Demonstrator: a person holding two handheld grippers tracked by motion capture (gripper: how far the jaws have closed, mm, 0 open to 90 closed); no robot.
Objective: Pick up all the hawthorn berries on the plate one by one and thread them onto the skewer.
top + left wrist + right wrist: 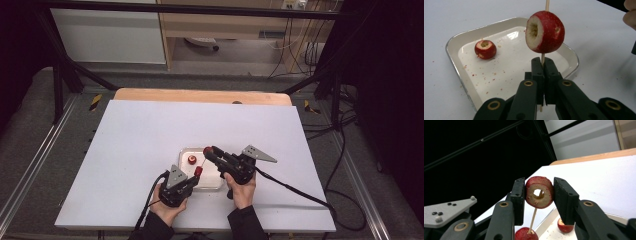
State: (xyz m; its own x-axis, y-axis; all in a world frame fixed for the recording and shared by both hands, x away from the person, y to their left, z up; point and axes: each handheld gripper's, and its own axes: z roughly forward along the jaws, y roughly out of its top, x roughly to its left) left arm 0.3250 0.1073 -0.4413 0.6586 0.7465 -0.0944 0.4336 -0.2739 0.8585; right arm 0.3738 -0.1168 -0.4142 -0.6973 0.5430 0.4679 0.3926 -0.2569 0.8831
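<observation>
Nearest me, my left gripper (196, 173) is clamped tight on a thin wooden skewer (543, 59) with one red cored fruit (545, 31) threaded on it. At about one o'clock from it, my right gripper (207, 150) pinches a second cored fruit (539, 192) on the skewer's tip. Beyond, at eleven o'clock, a third fruit (192, 160) lies in the white tray (215, 184).

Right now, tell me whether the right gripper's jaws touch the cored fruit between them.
Touching. The right gripper view shows both jaws of the right gripper pressed against the cored fruit, no gap either side.
</observation>
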